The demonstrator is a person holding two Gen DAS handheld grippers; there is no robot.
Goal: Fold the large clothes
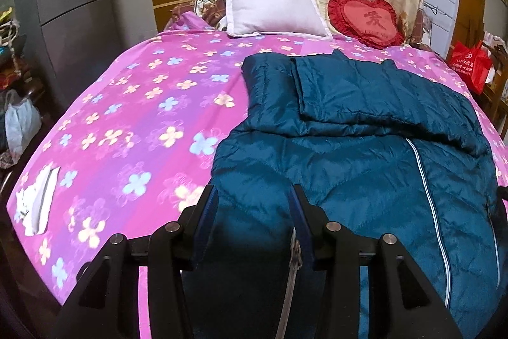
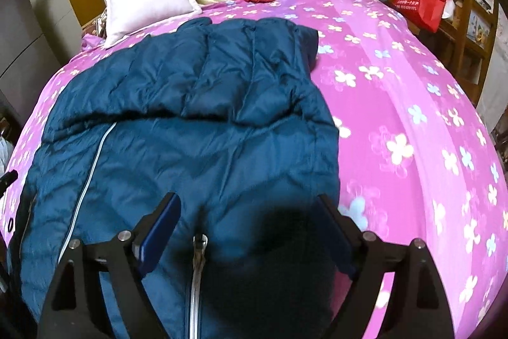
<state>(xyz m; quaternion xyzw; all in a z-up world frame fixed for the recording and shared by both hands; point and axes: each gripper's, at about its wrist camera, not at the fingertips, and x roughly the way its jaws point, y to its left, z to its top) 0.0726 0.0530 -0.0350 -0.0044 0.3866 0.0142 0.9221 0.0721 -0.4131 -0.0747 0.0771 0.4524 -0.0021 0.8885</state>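
A teal padded jacket point(image 1: 365, 148) lay spread on the bed's pink flowered sheet point(image 1: 133, 104), its near hem at the foot edge where I stood, its far end folded back on itself toward the head of the bed. My left gripper point(image 1: 254, 196) was clamped on a thick bunch of the jacket's near hem, the blue pads pressing the fabric from both sides, with a grey zipper strip hanging just inside the right finger. My right gripper point(image 2: 247, 205) stood with its fingers spread wide over the other near corner of the jacket; fabric and a zipper end point(image 2: 200, 247) lay between the pads, which did not press on it. A light zipper line point(image 2: 85, 180) ran down the jacket between the two grippers. At the head edge of the bed leaned a white pillow point(image 1: 273, 5) and, beside it, a red heart-shaped cushion point(image 1: 365, 18). A white cloth point(image 1: 36, 199) lay on the sheet near the bed's left edge. A red bag point(image 2: 419, 2) sat off the bed's far right corner.
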